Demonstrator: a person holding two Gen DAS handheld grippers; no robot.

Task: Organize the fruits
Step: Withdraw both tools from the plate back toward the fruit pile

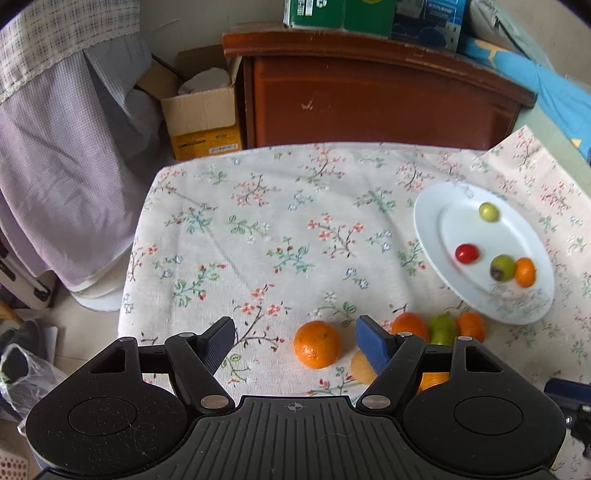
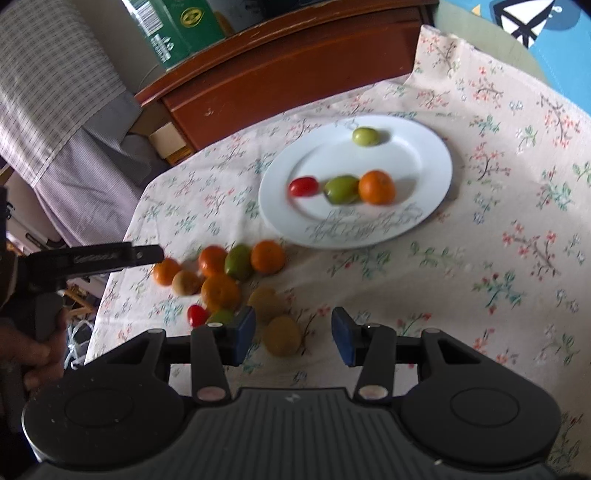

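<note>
A white plate (image 2: 436,162) on the floral cloth holds a red tomato (image 2: 303,186), a green fruit (image 2: 341,189), an orange (image 2: 376,187) and a small yellow-green fruit (image 2: 365,136). The plate also shows in the left wrist view (image 1: 428,221). A pile of loose oranges, green fruits and brownish fruits (image 2: 221,273) lies near the table's left edge. My right gripper (image 2: 293,332) is open, above a brownish fruit (image 2: 282,336). My left gripper (image 1: 295,341) is open, with an orange (image 1: 316,344) between its fingers, not gripped.
A brown wooden cabinet (image 1: 369,96) stands behind the table with green boxes (image 1: 332,13) on top. A cardboard box (image 1: 203,110) and a draped checked cloth (image 1: 62,147) are at the left. The table's left edge (image 1: 129,266) drops to the floor.
</note>
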